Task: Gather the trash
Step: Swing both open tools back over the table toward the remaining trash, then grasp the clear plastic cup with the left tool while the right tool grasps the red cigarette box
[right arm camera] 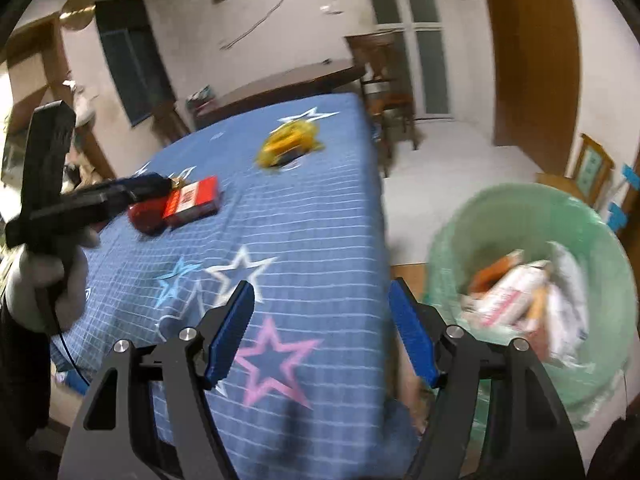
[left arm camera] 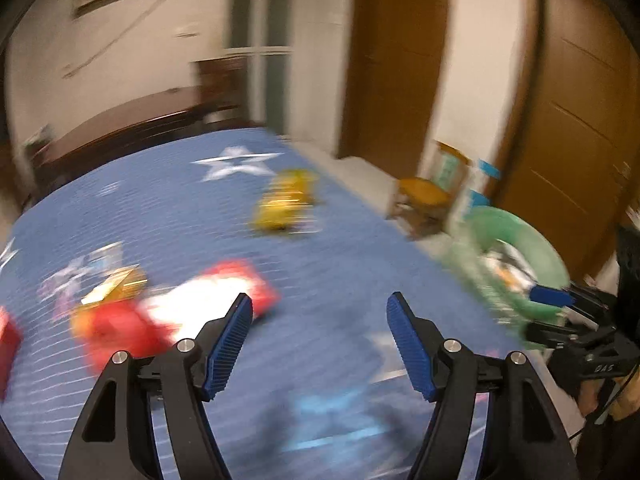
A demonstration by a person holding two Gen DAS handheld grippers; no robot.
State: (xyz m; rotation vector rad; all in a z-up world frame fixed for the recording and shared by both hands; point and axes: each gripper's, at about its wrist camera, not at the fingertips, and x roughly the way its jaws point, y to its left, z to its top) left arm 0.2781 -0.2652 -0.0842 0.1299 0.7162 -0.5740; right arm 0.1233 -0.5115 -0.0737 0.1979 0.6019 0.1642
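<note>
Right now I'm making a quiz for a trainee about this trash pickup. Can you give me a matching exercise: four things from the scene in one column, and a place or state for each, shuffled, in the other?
Things:
1. red box
2. yellow wrapper
3. green bin
4. right tool

Places or states:
A. beside the table, already holding packets
B. far end of the blue cloth, near a white star
C. open, nothing between its fingers
D. on the cloth just ahead of the left tool

Pairs: 1-D, 2-B, 3-A, 4-C
</note>
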